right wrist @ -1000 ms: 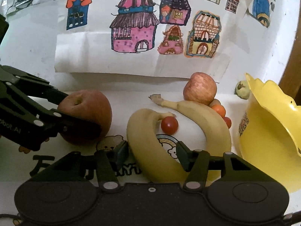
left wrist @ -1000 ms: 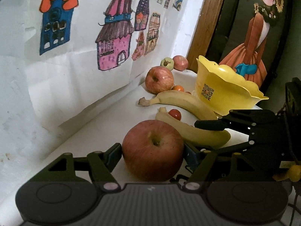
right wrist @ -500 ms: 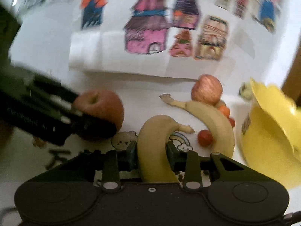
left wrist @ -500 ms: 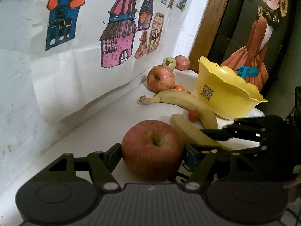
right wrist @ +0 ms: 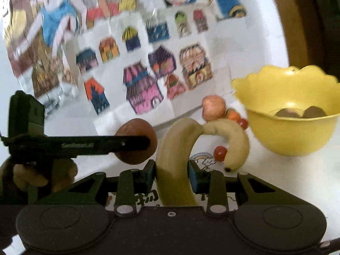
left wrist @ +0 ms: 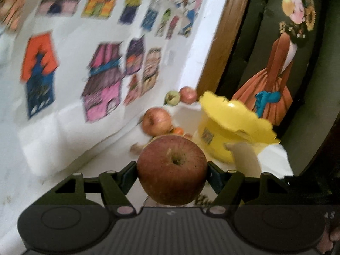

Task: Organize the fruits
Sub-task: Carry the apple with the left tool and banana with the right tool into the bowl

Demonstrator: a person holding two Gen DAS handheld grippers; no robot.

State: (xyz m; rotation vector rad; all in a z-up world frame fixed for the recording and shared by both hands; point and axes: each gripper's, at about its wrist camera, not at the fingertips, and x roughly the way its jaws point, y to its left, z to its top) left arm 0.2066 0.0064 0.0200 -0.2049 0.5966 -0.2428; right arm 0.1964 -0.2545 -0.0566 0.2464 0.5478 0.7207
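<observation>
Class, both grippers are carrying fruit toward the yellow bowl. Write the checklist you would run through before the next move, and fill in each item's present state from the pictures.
1. Left gripper clamps the apple on both sides: ok.
2. Right gripper clamps the banana: ok, held near its lower half.
3. Apple is lifted off the table: ok in the right wrist view.
4. Yellow bowl stands upright with its opening free: ok.
5. Room in the bowl: cannot tell; dark rounded things already lie inside.
6. Path past the second banana and cherry tomato: cannot tell; the pictures are blurred.
</observation>
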